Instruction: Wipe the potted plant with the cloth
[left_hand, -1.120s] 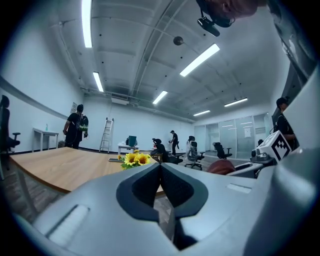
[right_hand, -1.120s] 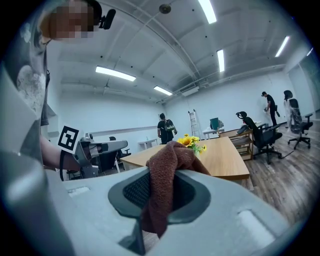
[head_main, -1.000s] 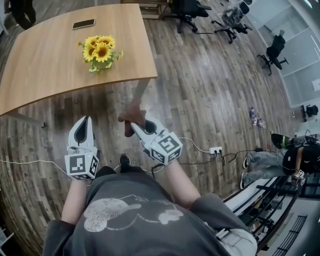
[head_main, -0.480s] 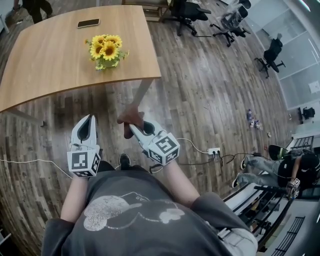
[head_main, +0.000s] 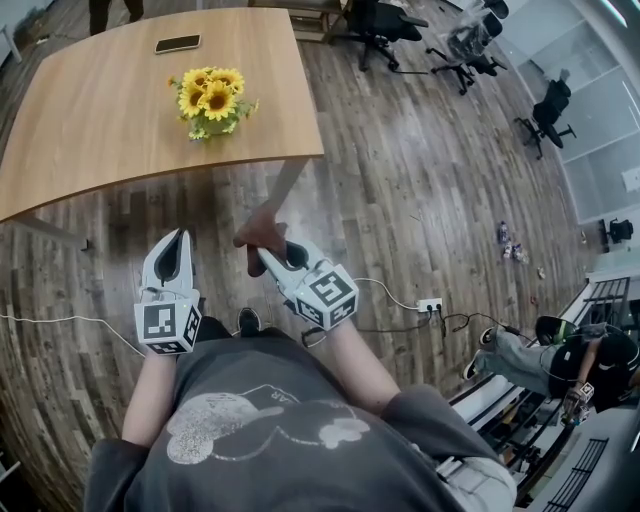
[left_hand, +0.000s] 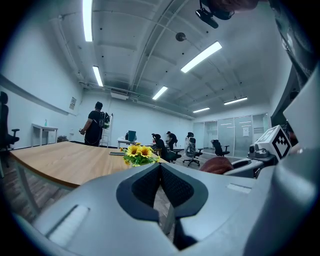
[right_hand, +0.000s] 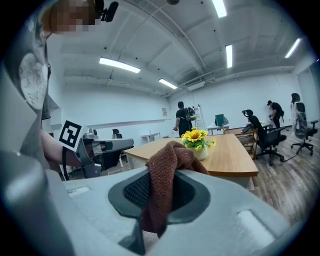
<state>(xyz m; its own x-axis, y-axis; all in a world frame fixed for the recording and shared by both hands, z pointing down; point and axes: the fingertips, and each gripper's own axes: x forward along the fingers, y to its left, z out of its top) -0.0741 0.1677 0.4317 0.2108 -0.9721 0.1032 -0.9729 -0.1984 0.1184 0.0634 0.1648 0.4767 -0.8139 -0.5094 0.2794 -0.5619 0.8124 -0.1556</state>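
Note:
A potted plant with yellow sunflowers stands on the wooden table, near its right edge; it also shows in the left gripper view as the plant and in the right gripper view as the plant. My right gripper is shut on a brown cloth, which bulges from between the jaws as the cloth. My left gripper is shut with nothing in it. Both grippers hang over the floor, well short of the table.
A black phone lies at the table's far side. Office chairs stand behind the table. A power strip with cables lies on the wooden floor to the right. A person stands beyond the table.
The table and plant have shifted slightly right and down in the head view. Both grippers stay in nearly the same places, the cloth still held.

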